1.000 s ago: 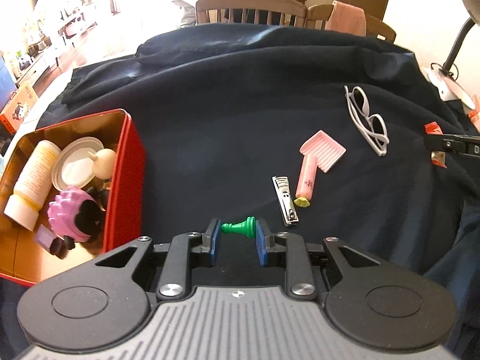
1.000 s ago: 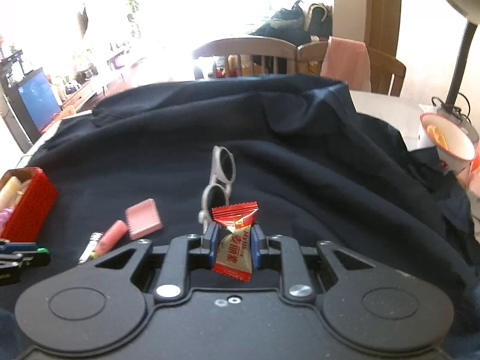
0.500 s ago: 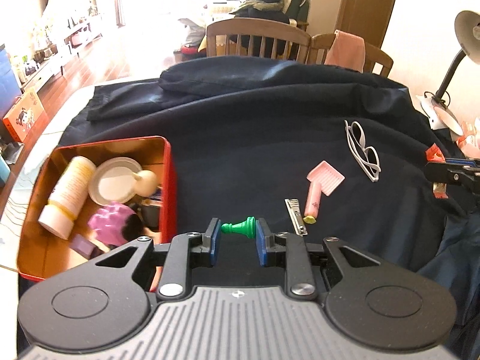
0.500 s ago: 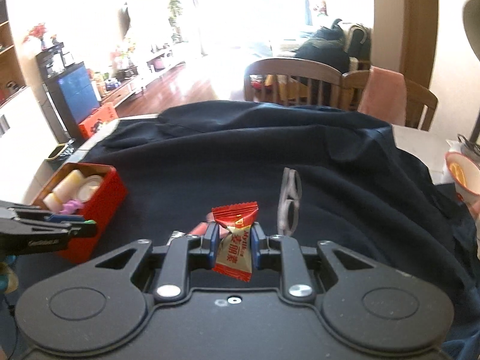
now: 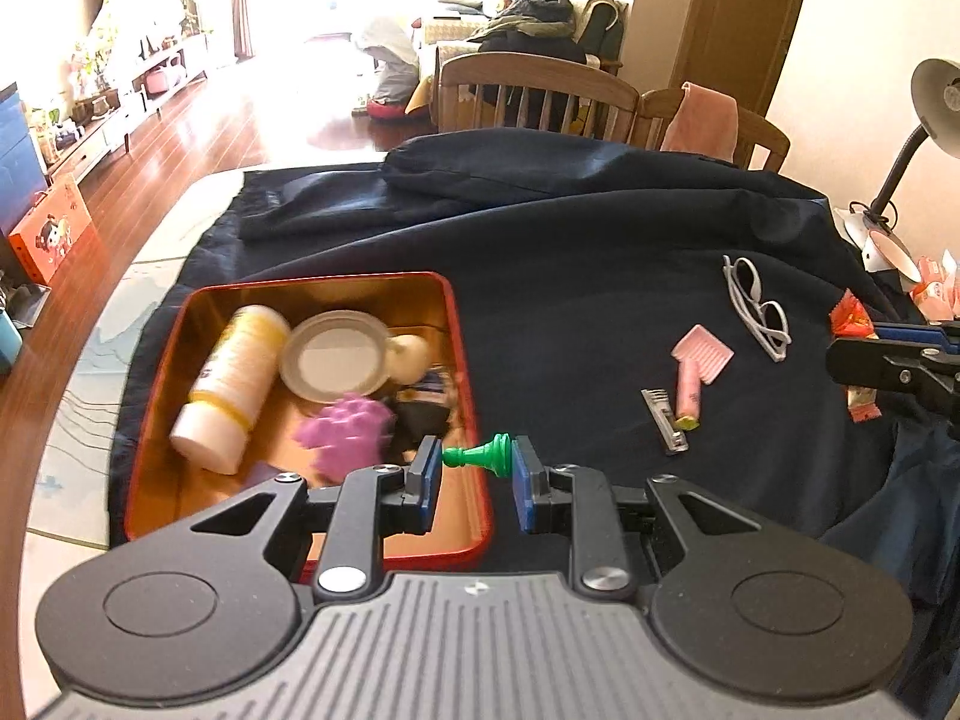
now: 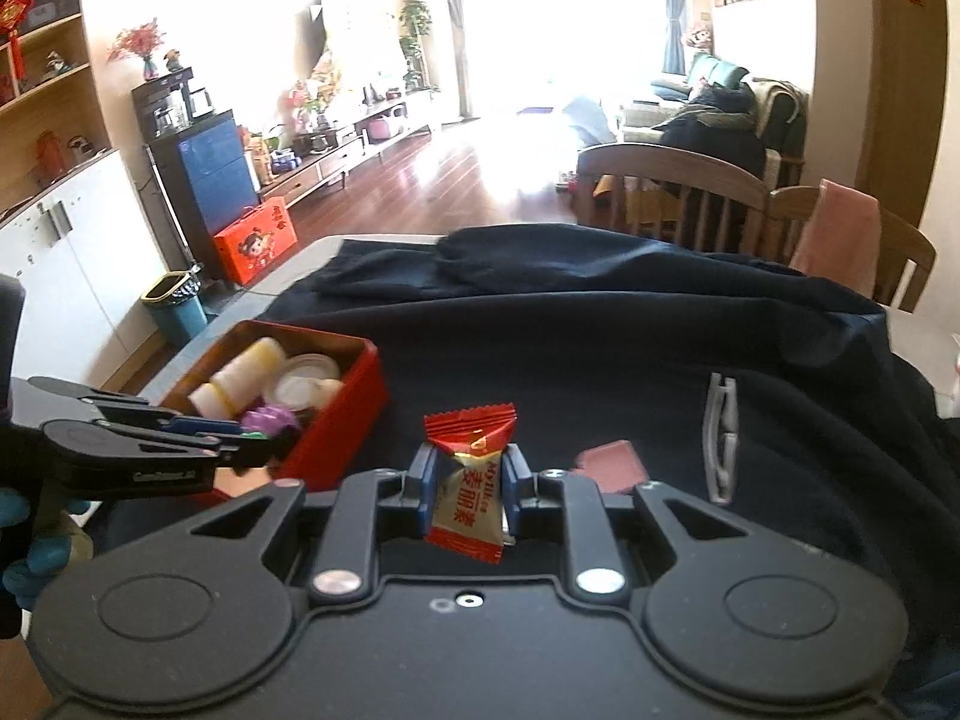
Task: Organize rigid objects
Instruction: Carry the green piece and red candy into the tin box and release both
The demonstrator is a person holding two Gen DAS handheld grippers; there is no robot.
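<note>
Both claws, loaded, nearer red tin (image 5: 462,324)

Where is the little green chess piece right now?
In the left wrist view, the pawn lies sideways, pinched in the left gripper, just above the red tin's near right corner.

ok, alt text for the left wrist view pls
The left gripper holds a small green pawn sideways over the near corner of an open red tin of toiletries on a dark cloth. Nail clippers, a pink comb and white sunglasses lie to the right.
</note>
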